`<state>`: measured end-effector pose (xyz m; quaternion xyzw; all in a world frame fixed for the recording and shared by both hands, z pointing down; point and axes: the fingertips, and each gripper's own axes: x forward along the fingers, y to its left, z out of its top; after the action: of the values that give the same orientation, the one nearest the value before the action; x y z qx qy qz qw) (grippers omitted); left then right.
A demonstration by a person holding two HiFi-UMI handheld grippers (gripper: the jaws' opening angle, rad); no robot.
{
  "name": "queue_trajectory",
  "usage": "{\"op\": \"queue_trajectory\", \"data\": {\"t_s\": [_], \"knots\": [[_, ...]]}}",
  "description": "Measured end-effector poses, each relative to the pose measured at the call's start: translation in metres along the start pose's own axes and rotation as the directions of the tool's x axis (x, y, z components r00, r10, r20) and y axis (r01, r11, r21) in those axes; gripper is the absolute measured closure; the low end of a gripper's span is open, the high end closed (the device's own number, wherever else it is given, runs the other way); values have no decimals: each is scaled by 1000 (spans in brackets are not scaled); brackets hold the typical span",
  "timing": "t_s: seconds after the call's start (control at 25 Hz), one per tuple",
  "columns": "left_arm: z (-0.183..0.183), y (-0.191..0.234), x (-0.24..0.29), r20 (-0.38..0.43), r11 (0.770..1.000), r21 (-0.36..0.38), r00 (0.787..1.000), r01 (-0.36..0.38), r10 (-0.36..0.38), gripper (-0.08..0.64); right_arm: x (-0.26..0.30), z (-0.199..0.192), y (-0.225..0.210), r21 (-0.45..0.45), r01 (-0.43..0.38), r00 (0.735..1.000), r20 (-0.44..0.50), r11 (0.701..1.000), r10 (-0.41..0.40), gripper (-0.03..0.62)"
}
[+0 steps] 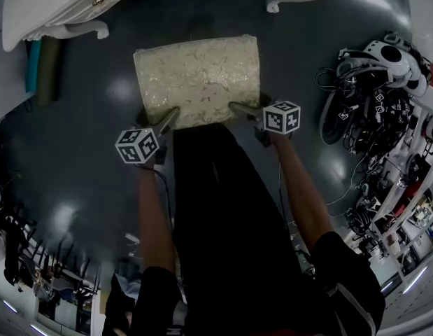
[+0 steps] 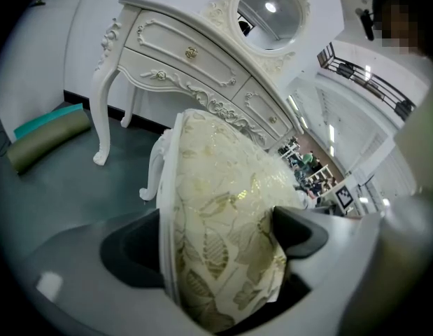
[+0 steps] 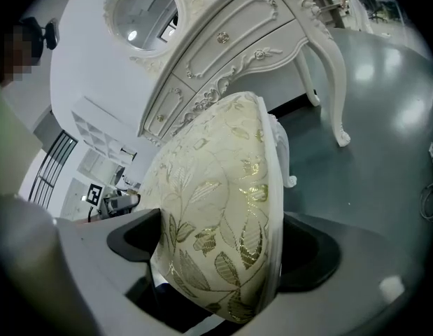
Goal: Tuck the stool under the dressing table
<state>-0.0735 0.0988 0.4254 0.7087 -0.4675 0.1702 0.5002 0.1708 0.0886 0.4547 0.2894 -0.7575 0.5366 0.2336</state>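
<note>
Stool (image 1: 196,79) gripped by left gripper (image 1: 167,119) and right gripper (image 1: 241,108), dressing table (image 1: 62,9) ahead

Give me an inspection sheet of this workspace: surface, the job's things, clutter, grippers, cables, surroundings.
Surface: dark, glossy floor with light reflections.
Job's things: stool with a leaf-patterned cushion, in front of the white dressing table, not yet under it.
Clutter: rolled mats by the table's left leg; heap of headsets and gear at right.
Grippers: left gripper and right gripper each clamp the cushion's near edge.
Cables: black loops beside the gear heap.
Surroundings: round mirror on the table; shelving at lower right.
</note>
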Motion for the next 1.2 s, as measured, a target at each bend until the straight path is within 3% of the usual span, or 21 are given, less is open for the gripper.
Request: {"op": "queue_trajectory", "data": {"t_s": [0.44, 0.92, 1.2], "knots": [[59, 24, 50, 24, 1000, 13, 1000, 2, -3, 74, 35, 60, -30, 12, -2, 1000, 23, 1000, 2, 74], [89, 72, 114, 61, 999, -26, 998, 33, -31, 74, 87, 108, -69, -23, 29, 999, 22, 999, -28, 75], [118, 100, 152, 87, 999, -13, 995, 47, -45, 74, 123, 143, -93, -42, 32, 999, 42, 999, -31, 77]]}}
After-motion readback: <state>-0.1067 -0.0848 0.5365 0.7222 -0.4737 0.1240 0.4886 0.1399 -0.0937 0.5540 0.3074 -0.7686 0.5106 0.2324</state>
